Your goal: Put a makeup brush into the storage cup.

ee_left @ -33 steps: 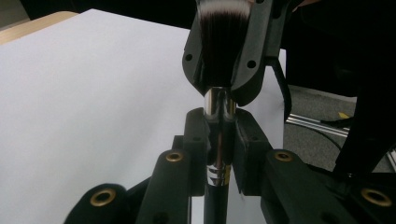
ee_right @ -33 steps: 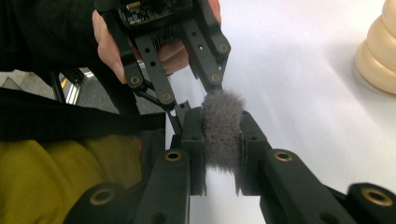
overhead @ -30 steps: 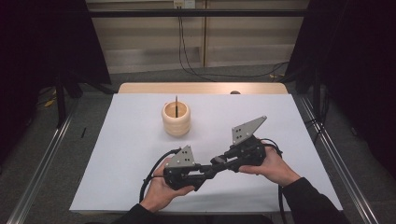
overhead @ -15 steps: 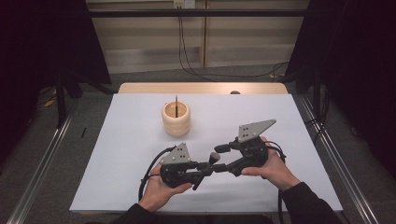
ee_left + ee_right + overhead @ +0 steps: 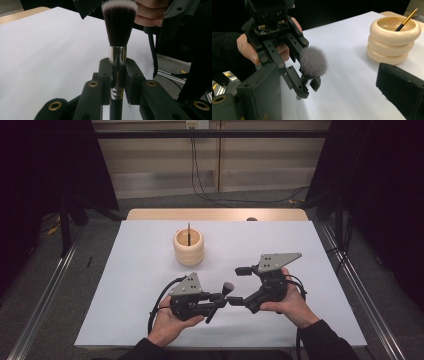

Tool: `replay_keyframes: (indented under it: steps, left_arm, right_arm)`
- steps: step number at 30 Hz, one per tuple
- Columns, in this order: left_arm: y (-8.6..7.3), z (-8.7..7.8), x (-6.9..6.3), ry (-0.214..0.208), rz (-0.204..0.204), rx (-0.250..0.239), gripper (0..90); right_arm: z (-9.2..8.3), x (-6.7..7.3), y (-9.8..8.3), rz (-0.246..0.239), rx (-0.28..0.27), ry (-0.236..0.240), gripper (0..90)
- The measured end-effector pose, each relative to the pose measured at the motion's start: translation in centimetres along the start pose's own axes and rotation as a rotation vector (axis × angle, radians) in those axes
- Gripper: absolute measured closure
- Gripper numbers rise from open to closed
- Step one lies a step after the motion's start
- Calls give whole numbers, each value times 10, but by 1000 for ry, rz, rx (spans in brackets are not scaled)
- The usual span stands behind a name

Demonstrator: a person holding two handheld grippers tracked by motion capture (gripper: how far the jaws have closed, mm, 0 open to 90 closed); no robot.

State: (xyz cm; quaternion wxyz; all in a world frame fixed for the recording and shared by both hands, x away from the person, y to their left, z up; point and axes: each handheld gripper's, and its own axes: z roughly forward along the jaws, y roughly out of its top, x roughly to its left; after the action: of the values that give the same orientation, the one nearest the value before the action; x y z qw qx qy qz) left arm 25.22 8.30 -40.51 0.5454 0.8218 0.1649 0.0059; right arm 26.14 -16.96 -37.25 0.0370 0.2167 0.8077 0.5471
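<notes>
1. One item was in hand: a makeup brush with a black handle, a shiny metal ferrule and a dense dark bristle head tipped white (image 5: 119, 26). It sat low over the near middle of the white sheet covering the table (image 5: 125, 270), well apart from the cream ribbed holder of three stacked rings (image 5: 189, 247).
2. The left gripper (image 5: 117, 67) was pressed together on the brush, pinching the handle at and just below the ferrule, with the bristles standing clear above the jaws.
3. The right gripper (image 5: 240, 285) had just been opening; its jaws stood spread, with nothing between them, close beside the brush head.
4. Handling judgement: the brush looked light and its handle stiff, so a modest pinch should carry it. The ferrule and glossy handle looked smooth (a likely slip point if the grip slackened).
5. The bristle head appeared soft and easily splayed; it was judged unfit for gripping.
6. Best hold, in my assessment, was the handle below the ferrule, squarely across the pads.
7. A thin black stick with a gold tip (image 5: 406, 20) leaned in the holder, untouched.
</notes>
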Motion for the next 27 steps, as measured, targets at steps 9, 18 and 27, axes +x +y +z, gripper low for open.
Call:
replay_keyframes:
  steps: [9,18,27]
  left_arm:
    - [0,-5,3,15,-8,-11,779]
    - [-1,-13,7,40,-20,-21,779]
    - [-1,-24,11,65,-33,-55,780]
  right_arm:
    - [-4,-1,-10,9,-39,-60,16]
    - [-15,-1,-19,25,-57,-197,15]
    - [-23,-2,-32,39,-98,-272,13]
